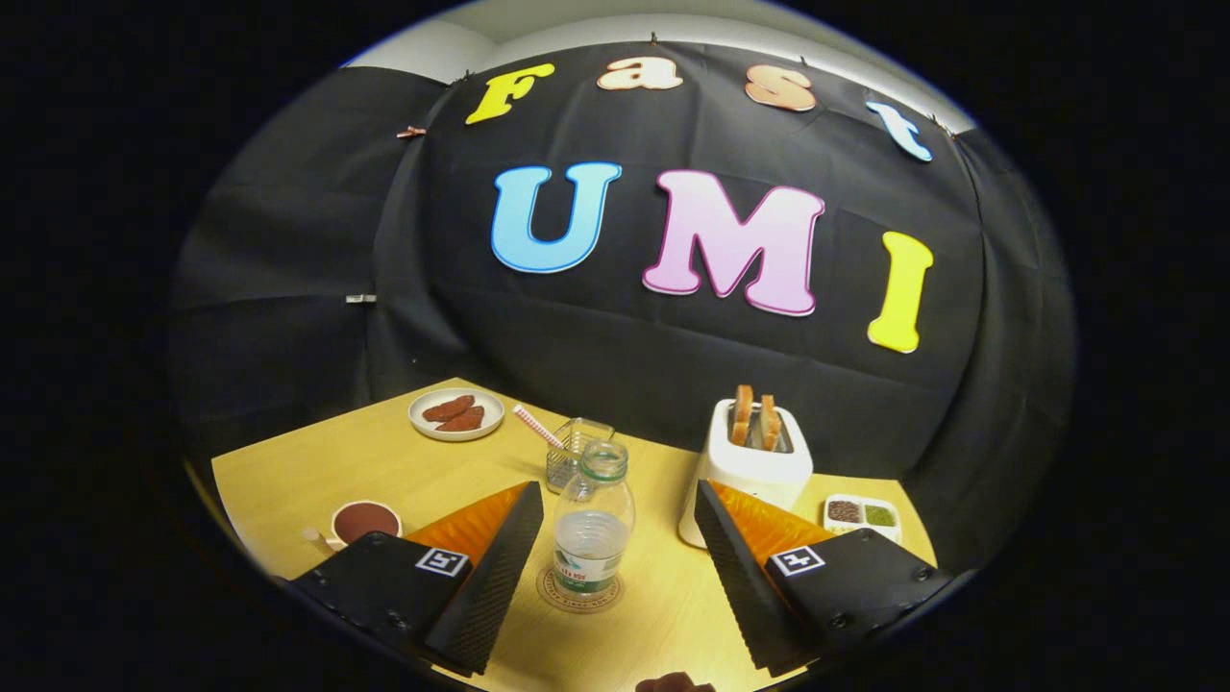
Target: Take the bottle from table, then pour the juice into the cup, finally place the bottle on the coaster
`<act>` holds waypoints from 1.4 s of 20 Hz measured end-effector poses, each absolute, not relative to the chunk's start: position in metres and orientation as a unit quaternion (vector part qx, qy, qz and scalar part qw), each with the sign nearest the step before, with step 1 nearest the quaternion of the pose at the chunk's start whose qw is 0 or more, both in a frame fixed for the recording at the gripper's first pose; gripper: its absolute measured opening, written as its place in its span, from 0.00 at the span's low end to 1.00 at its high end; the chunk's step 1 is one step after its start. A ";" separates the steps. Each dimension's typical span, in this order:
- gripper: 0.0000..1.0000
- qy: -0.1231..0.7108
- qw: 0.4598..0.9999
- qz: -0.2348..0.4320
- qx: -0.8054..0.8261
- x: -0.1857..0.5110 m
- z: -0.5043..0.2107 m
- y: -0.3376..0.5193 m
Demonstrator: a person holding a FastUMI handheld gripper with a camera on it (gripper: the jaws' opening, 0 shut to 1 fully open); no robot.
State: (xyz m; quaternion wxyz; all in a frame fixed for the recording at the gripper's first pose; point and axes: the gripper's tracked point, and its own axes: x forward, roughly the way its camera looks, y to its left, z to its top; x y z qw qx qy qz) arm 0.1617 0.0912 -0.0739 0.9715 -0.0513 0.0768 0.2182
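Table (384, 471), light wood, w/ everything on it. Gripper (615, 538) fingers spread wide, holding nothing; bottle (594, 519) stands upright btwn them, apart from both pads, sitting on the round coaster (580, 594). Bottle uncapped, partly filled w/ clear liquid. White toaster (745, 466) w/ two toast slices at 1 o'clock from bottle, just behind right finger. Plate (456, 414) w/ red-brown pieces at 10 o'clock, far side. Clear cup (575, 452) w/ striped straw just beyond bottle at 12. Small bowl (365, 522) of dark red sauce at 9, beside left finger. Two-part seasoning dish (862, 514) at 3, past right finger.
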 end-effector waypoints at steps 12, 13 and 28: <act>0.97 0.032 0.999 0.028 -0.027 0.057 0.049 -0.033; 0.97 0.034 0.999 0.021 -0.026 0.046 0.050 -0.037; 0.97 0.030 0.999 0.022 -0.018 0.004 0.047 -0.049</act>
